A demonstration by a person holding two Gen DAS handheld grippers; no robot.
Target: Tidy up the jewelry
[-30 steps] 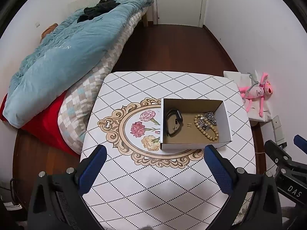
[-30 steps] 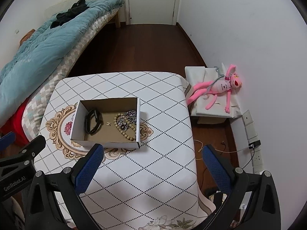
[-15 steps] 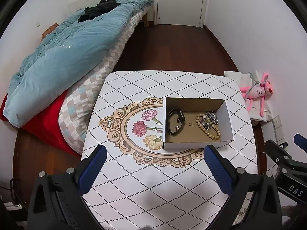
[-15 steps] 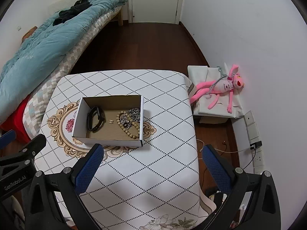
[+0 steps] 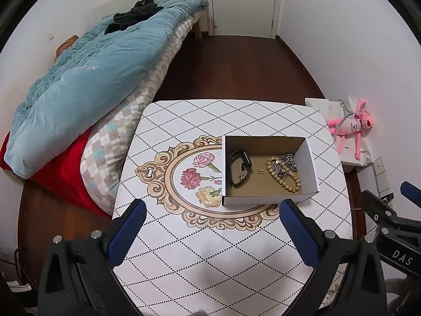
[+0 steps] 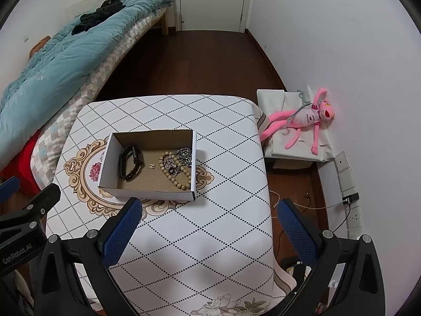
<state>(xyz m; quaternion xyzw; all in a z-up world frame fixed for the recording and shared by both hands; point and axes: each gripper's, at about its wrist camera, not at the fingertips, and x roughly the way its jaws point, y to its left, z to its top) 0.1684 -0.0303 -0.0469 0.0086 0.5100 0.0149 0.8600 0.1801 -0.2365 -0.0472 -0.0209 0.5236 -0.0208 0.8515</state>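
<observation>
Cardboard open-top box (image 5: 265, 198), white outside, ahead of both wide-spread, empty grippers (left gripper (image 5: 210, 231), right gripper (image 6: 208, 229)), holds black wristband (image 5: 238, 167), wooden bead bracelet (image 5: 285, 179), silver chain (image 5: 288, 161). Right view alone shows wall power sockets (image 6: 351, 210); left view alone shows red blanket (image 5: 63, 168) left of the patterned table (image 5: 200, 258).

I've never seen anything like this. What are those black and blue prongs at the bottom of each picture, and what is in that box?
No robot here: a person holds a pair of tongs in each hand, and each carries a wide-angle camera looking along its blue-padded fingers. One picture looks out from the left tongs, the other from the right tongs. Both are open and hold nothing, hovering above a table with a diamond-patterned cloth. On it stands an open cardboard box holding a black wristband, a wooden bead bracelet, a silvery chain and a tiny pair of earrings. Beside the table are a bed and a pink plush toy.
</observation>
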